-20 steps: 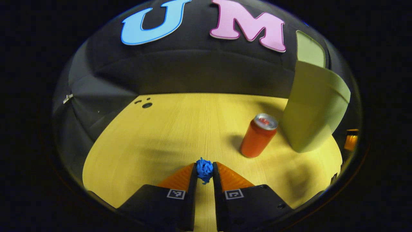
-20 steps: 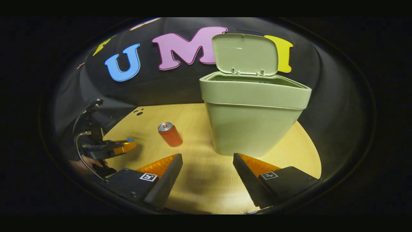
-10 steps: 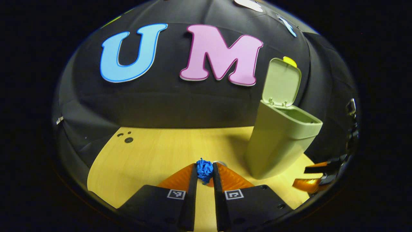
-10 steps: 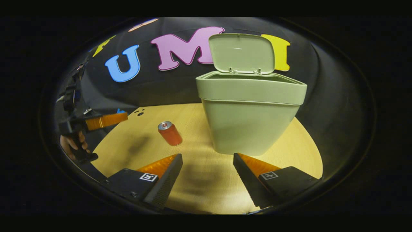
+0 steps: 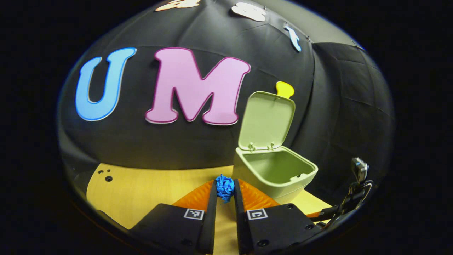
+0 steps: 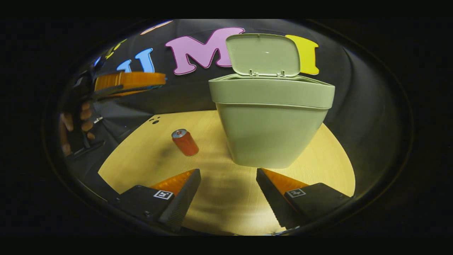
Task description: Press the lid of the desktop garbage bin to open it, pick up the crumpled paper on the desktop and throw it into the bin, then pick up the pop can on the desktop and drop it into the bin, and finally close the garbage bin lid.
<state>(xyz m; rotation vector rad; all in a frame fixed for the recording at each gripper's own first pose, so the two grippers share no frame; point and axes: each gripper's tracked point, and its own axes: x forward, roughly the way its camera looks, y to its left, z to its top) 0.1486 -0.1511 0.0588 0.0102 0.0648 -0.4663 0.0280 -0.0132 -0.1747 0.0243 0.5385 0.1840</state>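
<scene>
My left gripper point(image 5: 225, 191) is shut on a blue crumpled paper ball point(image 5: 225, 187), held high above the table. Just ahead and to the right stands the pale green bin point(image 5: 274, 173), its lid point(image 5: 266, 119) upright and its inside bare. In the right gripper view the bin point(image 6: 270, 120) stands straight ahead with its lid point(image 6: 262, 55) up. The red pop can point(image 6: 184, 142) stands on the table left of it. My right gripper point(image 6: 228, 189) hovers open low over the table in front of the bin. The left gripper point(image 6: 129, 81) shows high at upper left, held by a hand point(image 6: 76, 122).
The wooden table point(image 6: 219, 198) has small holes point(image 6: 154, 120) near its far left corner. The black cloth wall closes in behind the bin. In the left gripper view, the right gripper's body point(image 5: 348, 205) shows at the lower right edge.
My left gripper has risen and swung toward the bin with the paper ball, so the bin's inside now shows. The right gripper has barely moved.
</scene>
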